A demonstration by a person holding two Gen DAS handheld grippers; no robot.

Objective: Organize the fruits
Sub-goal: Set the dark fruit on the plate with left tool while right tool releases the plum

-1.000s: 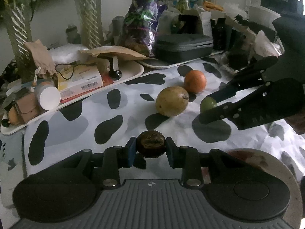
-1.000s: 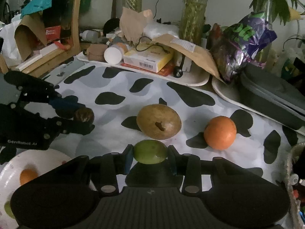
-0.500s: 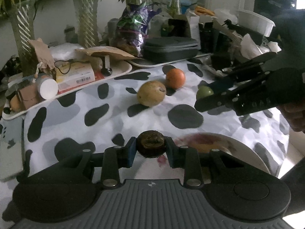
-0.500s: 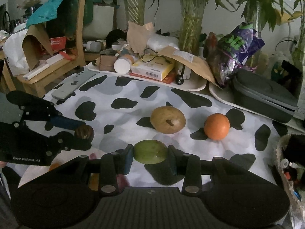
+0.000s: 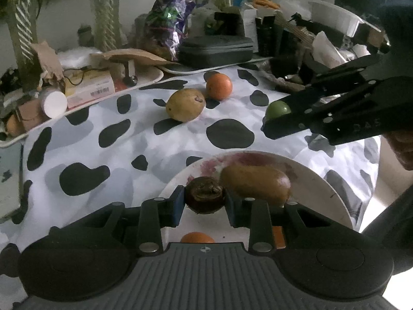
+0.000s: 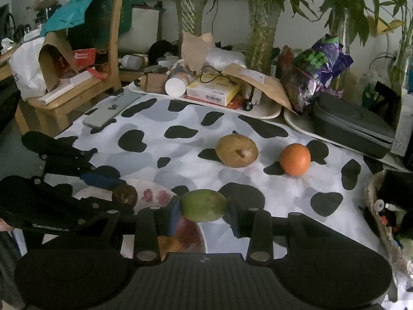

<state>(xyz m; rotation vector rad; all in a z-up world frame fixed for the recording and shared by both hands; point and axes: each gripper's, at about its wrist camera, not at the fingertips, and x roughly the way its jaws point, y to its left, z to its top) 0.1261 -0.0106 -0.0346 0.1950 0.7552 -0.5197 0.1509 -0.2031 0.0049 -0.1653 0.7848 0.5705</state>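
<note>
Brown fruit (image 5: 255, 184) on white plate (image 5: 324, 184)

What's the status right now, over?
Left gripper shut on dark brown fruit, above white plate. Right gripper shut on green fruit, at plate edge. Pear and orange on cloth. Nothing blocking.

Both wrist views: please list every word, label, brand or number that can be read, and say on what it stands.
Nothing can be read in full.
Left gripper, side print: a brand, too blurred; only "Robot" can be guessed.
Right gripper, embossed letters on its side: too faint.
Yellow box, barcode label: digits too small.
Purple bag, big green letters: crumpled, unreadable.
Red box, white print: too small.
</note>
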